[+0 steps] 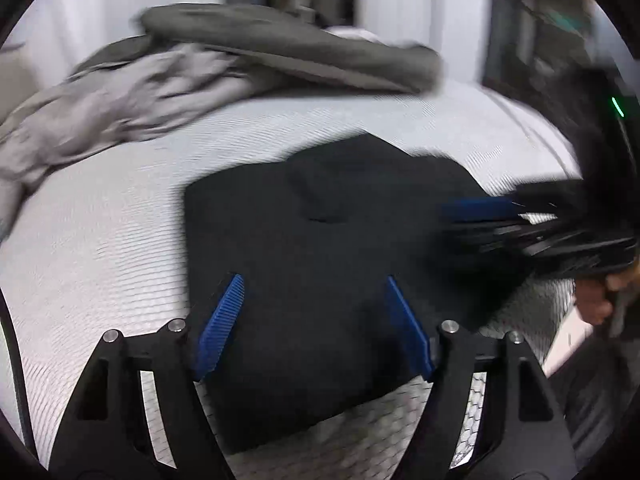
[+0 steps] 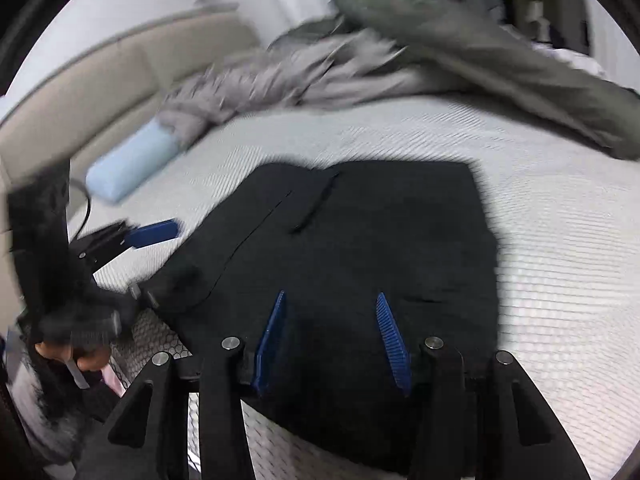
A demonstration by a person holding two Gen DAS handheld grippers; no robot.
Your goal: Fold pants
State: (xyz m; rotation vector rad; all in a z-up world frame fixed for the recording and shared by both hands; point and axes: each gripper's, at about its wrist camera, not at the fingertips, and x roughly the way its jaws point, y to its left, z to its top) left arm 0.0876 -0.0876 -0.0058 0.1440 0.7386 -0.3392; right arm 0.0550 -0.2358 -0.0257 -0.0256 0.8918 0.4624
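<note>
— Lying folded into a compact dark rectangle, the black pants [image 2: 352,272] sat flat on the white mattress [image 2: 560,208], didn't they?

— They did. The left gripper [image 1: 314,326] hovered at their near edge, fingers [image 1: 222,324] spread and pinching nothing.

— And the other?

— The right gripper [image 2: 332,338] was above the pants too, its blue fingers [image 2: 394,342] apart and empty.

— Beyond that?

— A rumpled grey blanket [image 2: 280,80] and an olive one [image 2: 500,52] lay across the far side, with a pale blue pillow [image 2: 128,164] near the beige headboard [image 2: 80,88].
</note>
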